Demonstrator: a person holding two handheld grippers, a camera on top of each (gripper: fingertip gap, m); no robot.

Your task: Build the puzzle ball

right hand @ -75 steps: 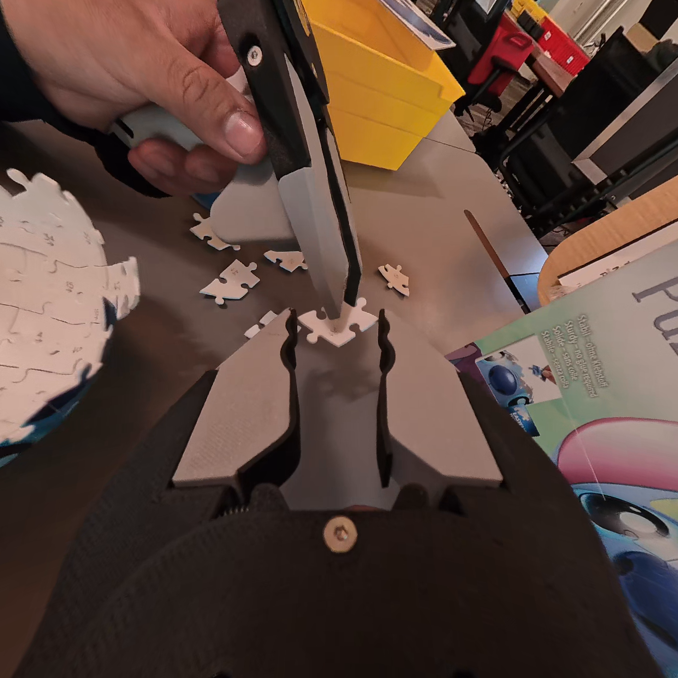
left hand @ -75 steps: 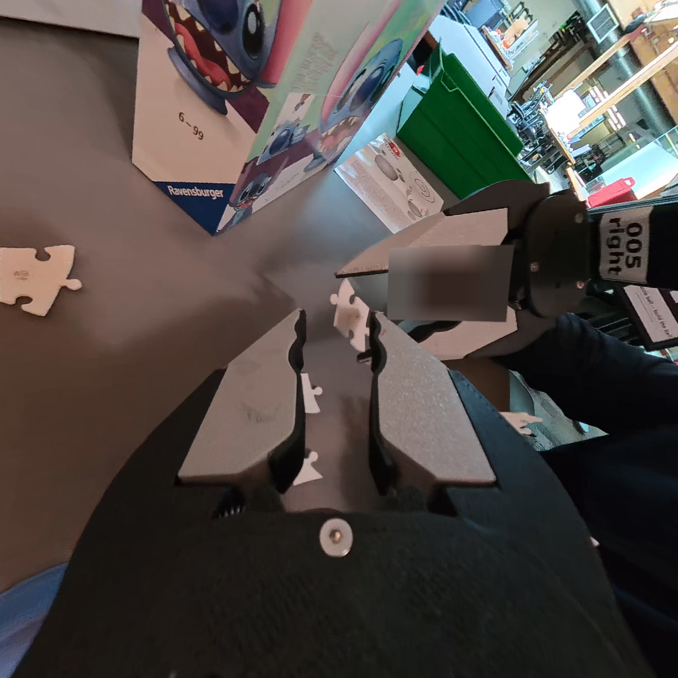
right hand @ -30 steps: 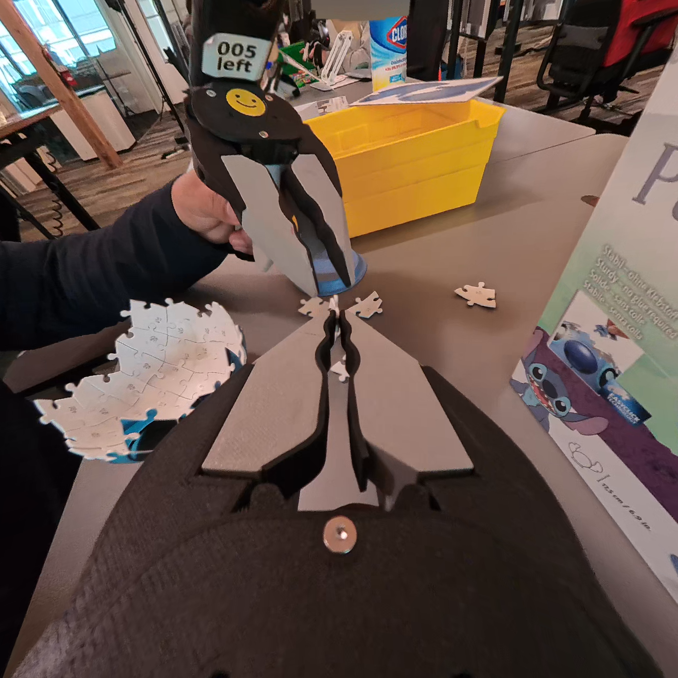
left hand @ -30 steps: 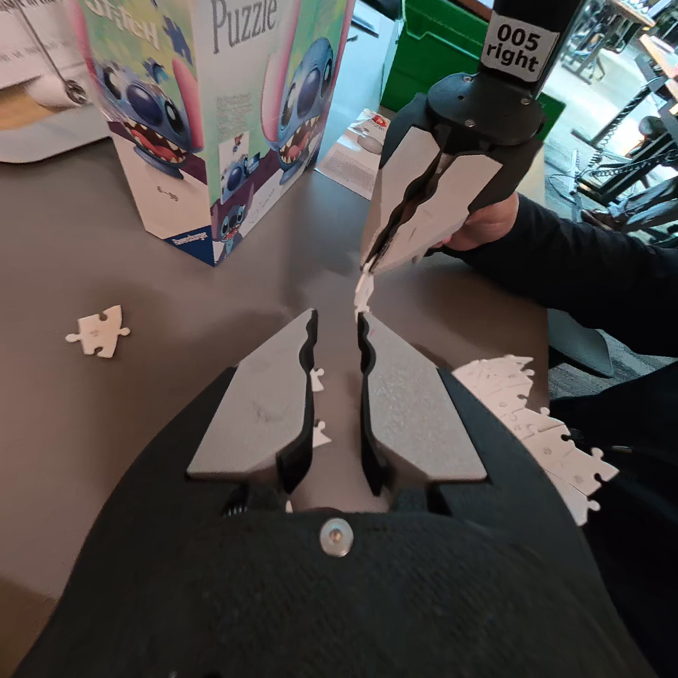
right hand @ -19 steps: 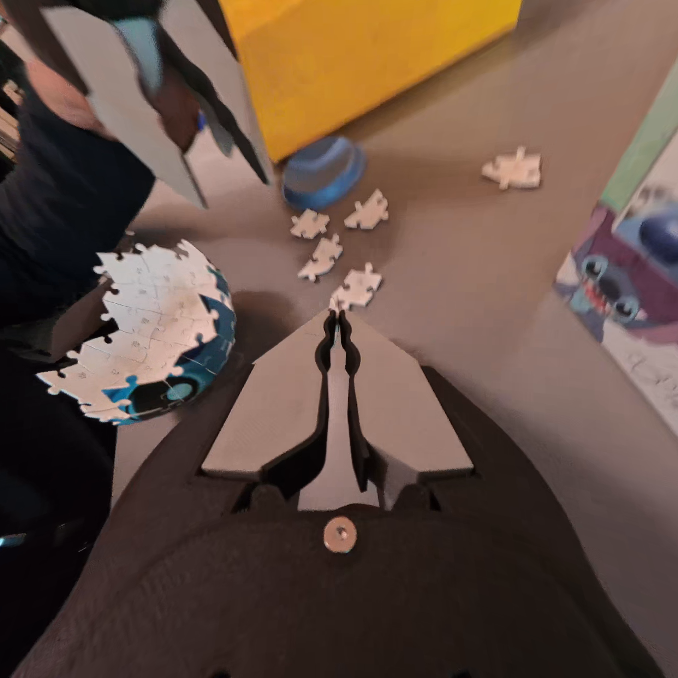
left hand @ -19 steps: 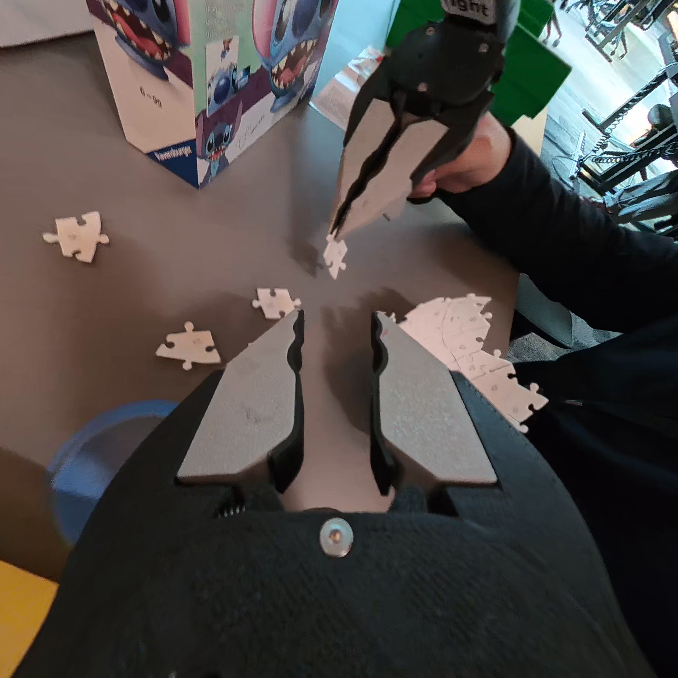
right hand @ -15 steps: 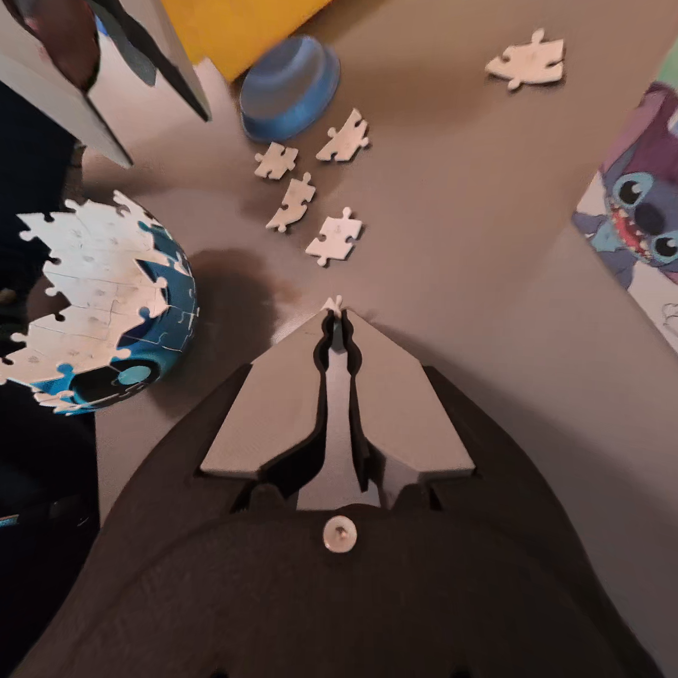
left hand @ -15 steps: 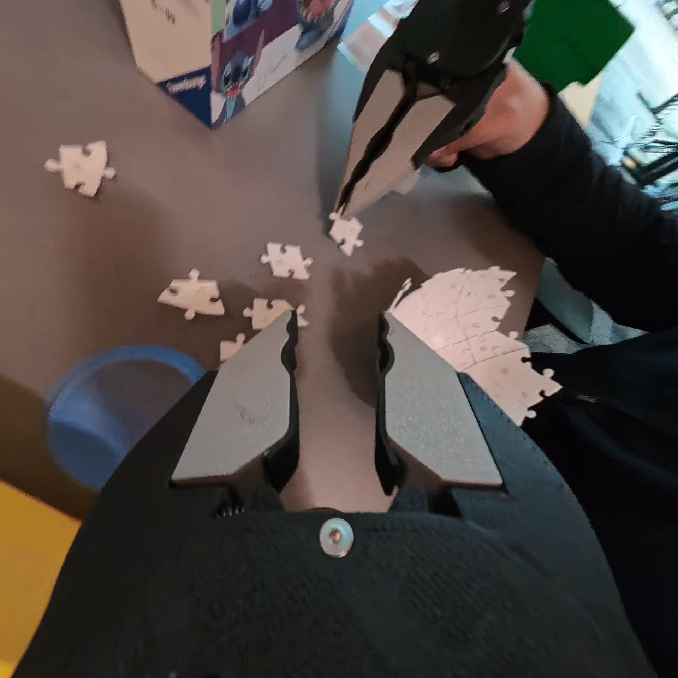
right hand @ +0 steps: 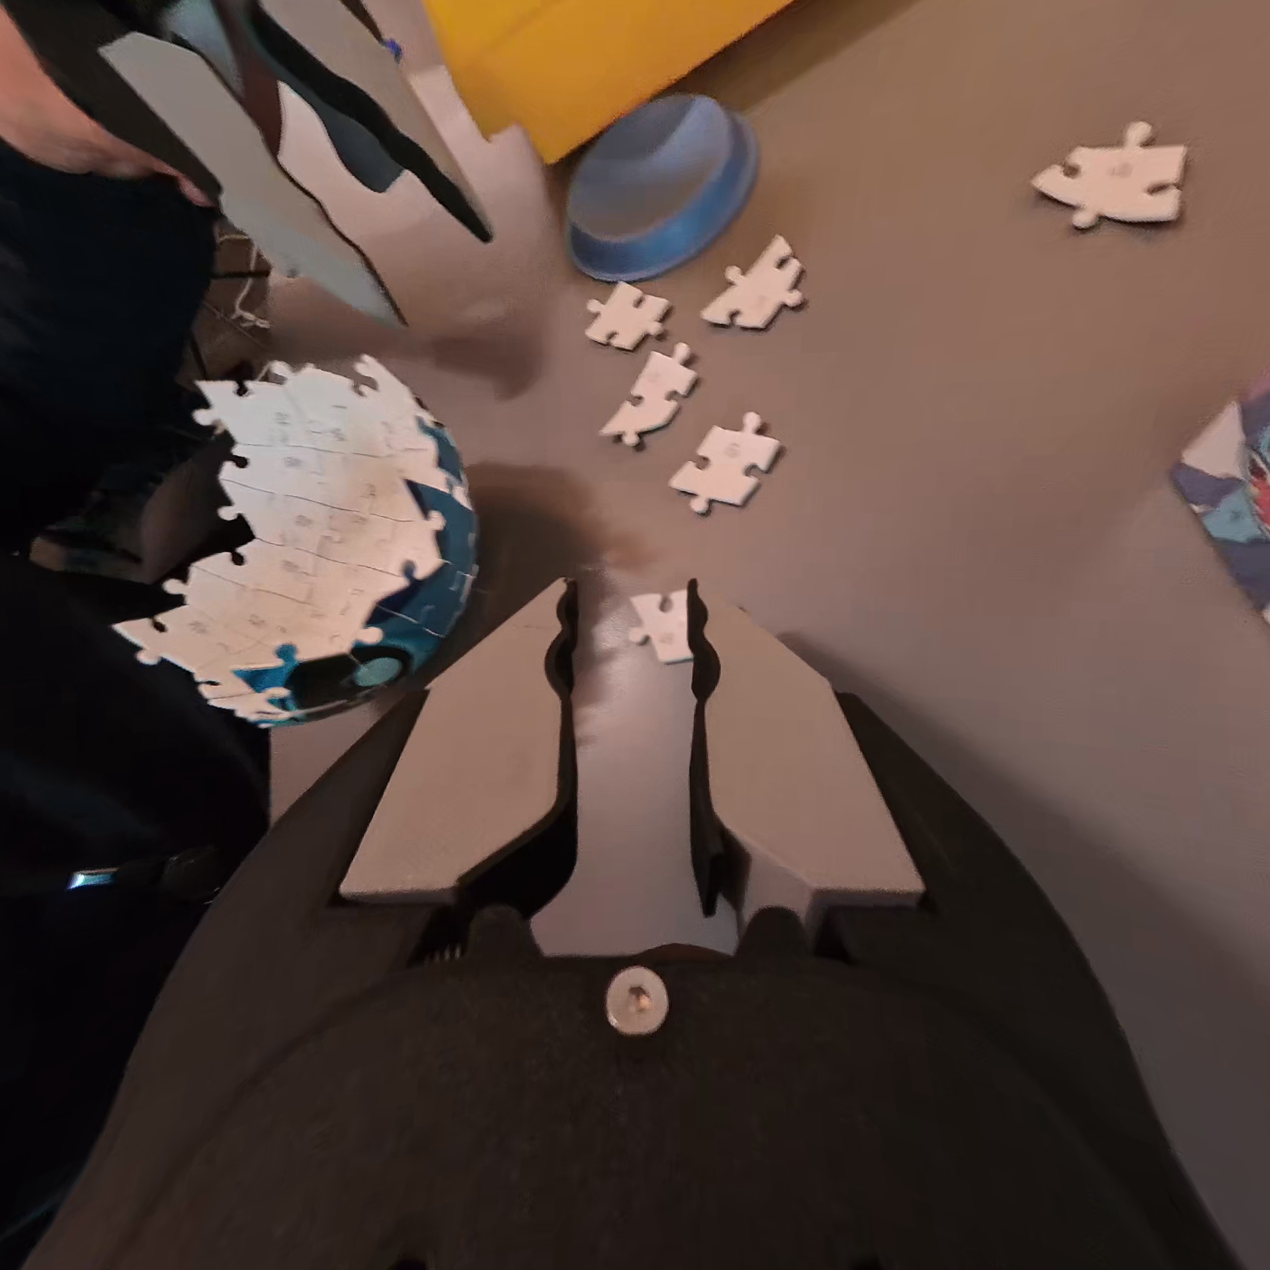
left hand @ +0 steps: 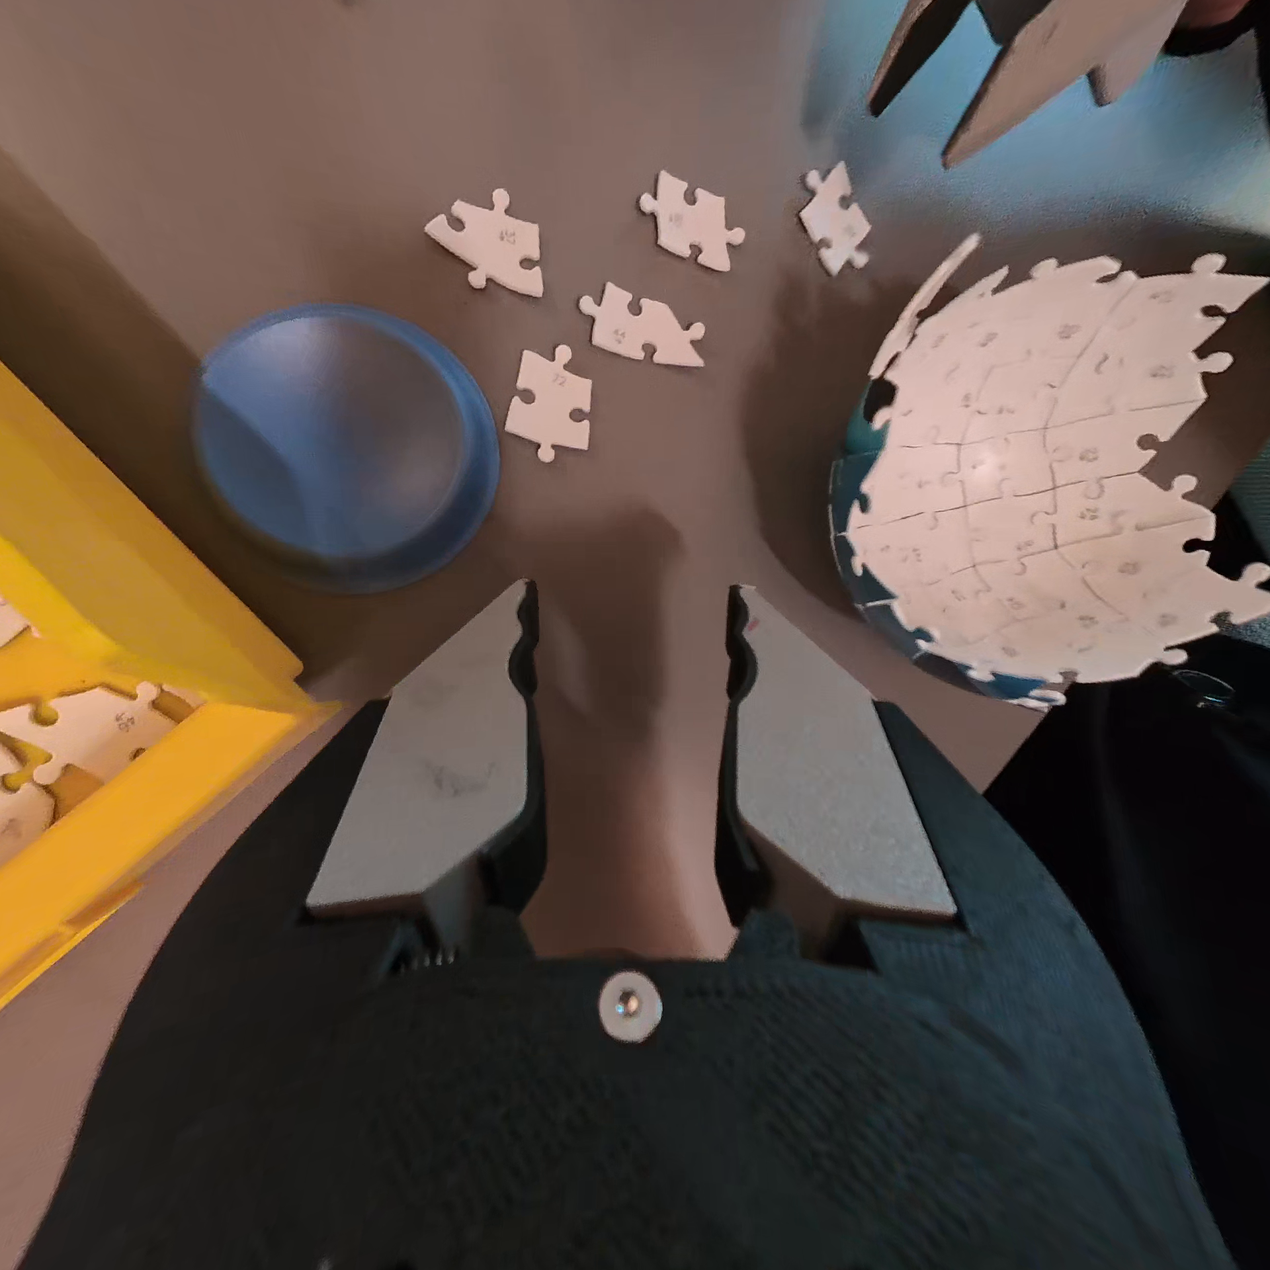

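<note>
The half-built puzzle ball (left hand: 1031, 481), white inside and blue outside, lies on the grey table to the right of my left gripper (left hand: 632, 591). That gripper is open and empty above the bare table. My right gripper (right hand: 629, 587) is open. A white puzzle piece (right hand: 663, 625) lies on the table between its tips, close to the right finger. The ball (right hand: 330, 536) is to its left. Several loose white pieces (left hand: 642, 326) lie ahead. The right gripper (left hand: 914, 134) shows at the top right above one piece (left hand: 835, 216).
A blue round stand (left hand: 343, 447) sits upside down beside a yellow bin (left hand: 103, 618) holding more pieces. One piece (right hand: 1113, 179) lies apart at the far right. The puzzle box corner (right hand: 1230, 481) is at the right edge. The left gripper (right hand: 440, 278) hangs at the top left. Tip to tip, the grippers are about 15 cm apart.
My right gripper has opened and let go of the white piece it pinched; the piece now lies on the table. My left gripper has opened wider and drawn back towards the yellow bin.
</note>
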